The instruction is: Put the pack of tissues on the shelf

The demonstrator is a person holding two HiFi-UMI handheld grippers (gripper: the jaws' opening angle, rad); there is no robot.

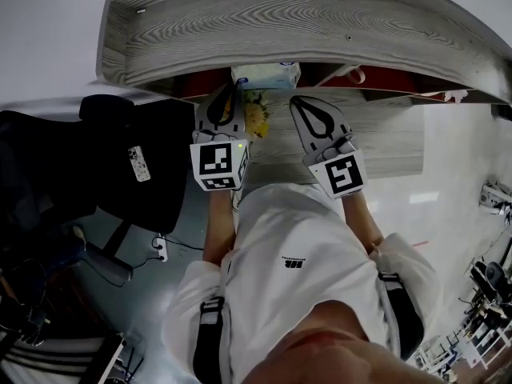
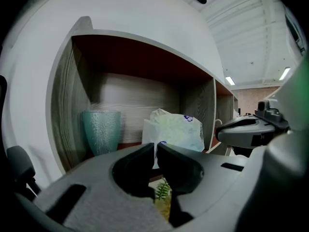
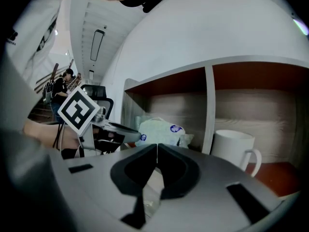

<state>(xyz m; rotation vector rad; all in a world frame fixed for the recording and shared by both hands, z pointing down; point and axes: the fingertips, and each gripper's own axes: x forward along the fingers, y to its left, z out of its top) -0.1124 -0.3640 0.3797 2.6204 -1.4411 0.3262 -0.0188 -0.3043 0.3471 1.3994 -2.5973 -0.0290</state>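
Note:
The pack of tissues (image 1: pixel 266 74), white-green with blue marks, stands inside the left compartment of the wooden shelf (image 1: pixel 280 18). In the left gripper view the pack (image 2: pixel 176 129) rests just beyond my left gripper (image 2: pixel 155 146), whose jaws are shut with nothing between them. My right gripper (image 3: pixel 157 149) is also shut and empty, a little short of the pack (image 3: pixel 161 131). From the head camera, the left gripper (image 1: pixel 231 88) and the right gripper (image 1: pixel 295 101) both point at the shelf, side by side below the pack.
A teal glass (image 2: pixel 101 131) stands left of the pack in the same compartment. A white mug (image 3: pixel 234 149) sits in the compartment to the right, past a divider. Something yellow and green (image 1: pixel 256 120) lies below the left gripper. A black chair (image 1: pixel 120 166) stands at left.

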